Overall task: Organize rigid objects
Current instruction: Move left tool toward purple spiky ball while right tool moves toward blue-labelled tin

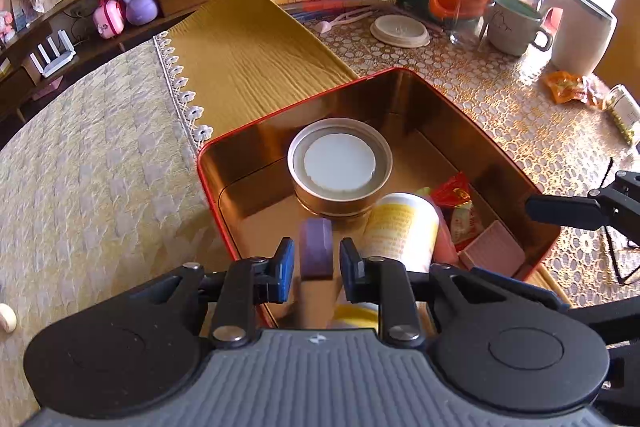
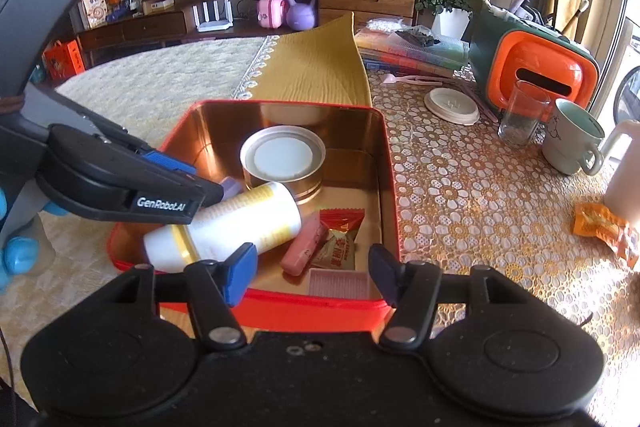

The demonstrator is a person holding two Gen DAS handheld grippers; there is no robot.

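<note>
My left tool (image 1: 318, 259) hangs over the near end of the red rectangular metal tin with a gold inside (image 1: 248, 123). Its jaws are set narrow around a small purple block (image 1: 316, 247). The block looks blurred, and I can see a thin gap between it and each blue pad, so nothing is clamped. From the right wrist view, the block sits just past that tool's tip, down inside the tin beside the round can.

My right tool (image 2: 312, 275) is open with nothing between its pads. It is poised above the tin's near wall.

The other items are inside the tin:
- A round gold metal can with a white disc on its lid (image 1: 340, 163) stands upright near the middle.
- A white plastic bottle with a yellow label (image 2: 240, 223) lies on its side, next to the can.
- A pink bar (image 2: 306, 247) lies just beside the bottle.
- A red wrapped sweet (image 2: 342, 221) lies against the pink bar.
- A small pink ribbed tray (image 2: 338, 283) sits in the near corner.

The tin rests on the counter (image 2: 480, 195), which has a gold lace-pattern cover. One edge of the tin is near a mustard-yellow ribbed cloth (image 1: 248, 51). Well apart on the counter stand a clear drinking glass (image 2: 522, 115), a pale ceramic mug (image 2: 572, 139) and an orange-fronted green appliance (image 2: 536, 71). An orange crumpled wrapper (image 2: 604, 227) lies near the far right.
</note>
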